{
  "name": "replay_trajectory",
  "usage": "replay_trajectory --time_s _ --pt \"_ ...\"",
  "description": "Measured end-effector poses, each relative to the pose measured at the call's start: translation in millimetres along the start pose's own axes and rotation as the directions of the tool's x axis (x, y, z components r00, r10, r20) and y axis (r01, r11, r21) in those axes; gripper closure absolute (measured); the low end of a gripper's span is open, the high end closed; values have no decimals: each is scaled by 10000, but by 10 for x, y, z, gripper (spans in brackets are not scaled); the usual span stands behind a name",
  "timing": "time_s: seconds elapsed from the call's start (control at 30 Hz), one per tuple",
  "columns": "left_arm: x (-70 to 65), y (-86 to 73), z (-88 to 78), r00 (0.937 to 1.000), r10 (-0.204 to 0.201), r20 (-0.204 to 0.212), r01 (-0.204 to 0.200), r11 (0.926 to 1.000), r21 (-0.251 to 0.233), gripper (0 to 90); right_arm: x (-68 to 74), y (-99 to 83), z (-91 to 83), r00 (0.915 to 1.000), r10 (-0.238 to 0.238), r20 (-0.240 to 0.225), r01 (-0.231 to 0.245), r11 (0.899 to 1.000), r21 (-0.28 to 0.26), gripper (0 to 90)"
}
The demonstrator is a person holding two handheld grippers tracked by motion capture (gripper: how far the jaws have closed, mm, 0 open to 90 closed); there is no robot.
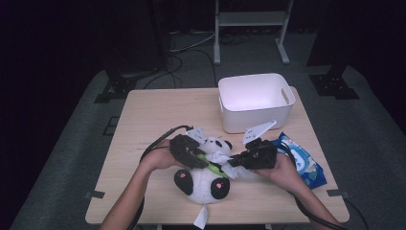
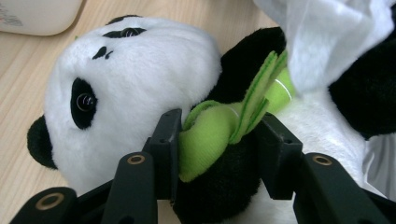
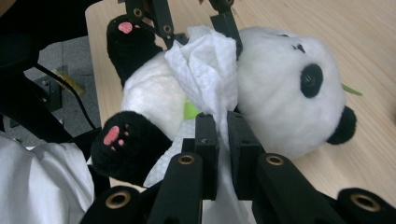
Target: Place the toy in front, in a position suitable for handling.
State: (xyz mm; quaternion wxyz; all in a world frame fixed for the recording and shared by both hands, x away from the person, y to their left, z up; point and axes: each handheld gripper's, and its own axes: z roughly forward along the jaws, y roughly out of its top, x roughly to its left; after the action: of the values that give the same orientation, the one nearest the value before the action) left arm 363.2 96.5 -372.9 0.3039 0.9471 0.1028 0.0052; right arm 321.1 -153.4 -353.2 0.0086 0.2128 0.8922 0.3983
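Panda (image 1: 207,172) lies on its back near the front of the tabletop (image 1: 143,124), long axis running front-to-back w/ a slight tilt: head toward the bin (image 1: 254,101), feet toward the person. Left gripper (image 2: 219,135) clamped on the panda's green scarf (image 2: 210,135) at the neck. Right gripper (image 3: 222,135) pinched tight on a white wipe (image 3: 208,74), held against the panda's chest. Wipes pack (image 1: 304,165) sits just right of the right hand.
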Motion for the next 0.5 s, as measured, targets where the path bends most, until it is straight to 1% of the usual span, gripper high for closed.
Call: replay_trajectory --time_s 0.1,0.2,0.23,0.37,0.43,0.5 --pt "-26 0 -6 9998 -7 -204 6 10000 -14 582 29 42 31 9999 -75 -74 76 10000 54 834" --pt "-41 -4 -24 9988 -130 -480 131 9999 17 604 74 79 57 9995 -188 -250 190 9998 67 834" --pt "-40 -7 -36 9983 -82 -579 86 9999 78 609 87 90 61 9993 -252 -272 254 9996 74 834" --pt "-53 -12 -47 9976 -102 -692 106 9999 57 621 163 167 113 9970 -513 -571 518 9986 74 834" --pt "-49 3 -46 9975 -49 -708 55 10000 79 621 208 210 190 9951 -647 -753 666 9975 228 834" --pt "-42 22 -37 9971 1 -761 5 10000 87 623 263 257 321 9919 -911 -880 964 9936 580 834"
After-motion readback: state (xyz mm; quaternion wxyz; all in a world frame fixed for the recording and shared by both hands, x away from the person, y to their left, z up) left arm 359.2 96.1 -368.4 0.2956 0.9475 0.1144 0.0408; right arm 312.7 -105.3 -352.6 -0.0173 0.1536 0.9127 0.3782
